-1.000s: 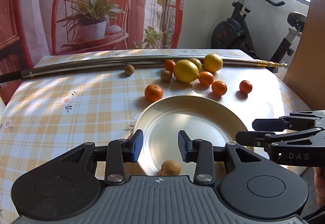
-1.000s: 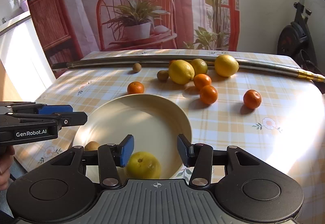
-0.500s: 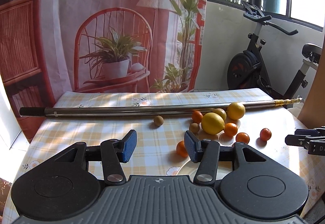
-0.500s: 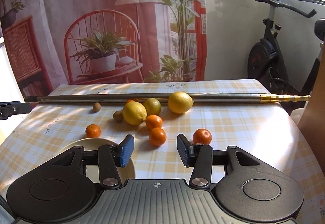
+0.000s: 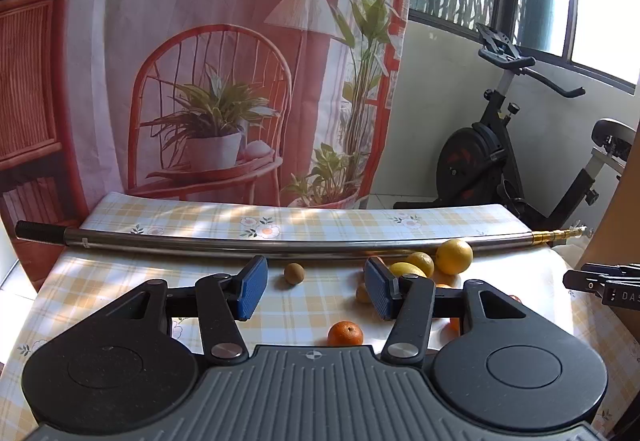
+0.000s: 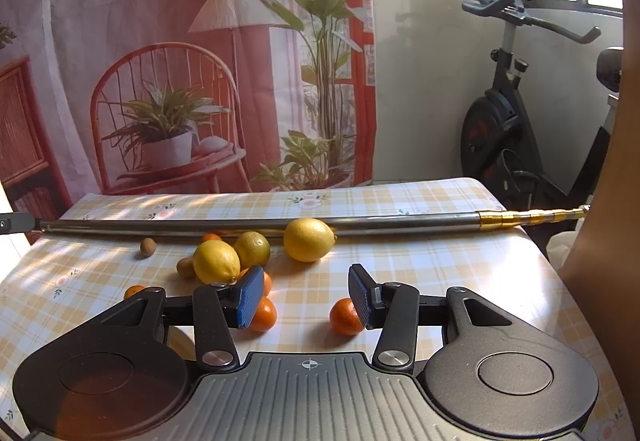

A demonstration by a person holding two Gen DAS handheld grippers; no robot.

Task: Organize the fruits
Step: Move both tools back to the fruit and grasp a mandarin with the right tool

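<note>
Fruits, assorted, loose on a checked tablecloth (image 6: 420, 265), catalogued from the two wrist views: one large lemon (image 6: 309, 239) at centre frame of the right view, touching or just beside a long metal pole (image 6: 240, 226) laid across the far side of the table; a second lemon (image 6: 216, 261) and a greenish lemon (image 6: 253, 249) touching each other left of centre; small brown fruits (image 6: 147, 247) towards the left, one well apart from the cluster; mandarins (image 6: 346, 316) scattered low in the frame, one partly hidden behind the right pad. Right gripper (image 6: 306, 295): jaws wide open, nothing held, raised above the cloth. Left gripper (image 5: 316, 287): jaws likewise spread wide and empty; a mandarin (image 5: 345, 334) is seen low between its fingers. Handling, as judged: all pieces are light, round and apt to roll; lemons are firm with a slick rind, best taken across the middle; mandarins are softer and should be squeezed gently at the widest girth; the brown fruits are small and easily missed by the pads.
</note>
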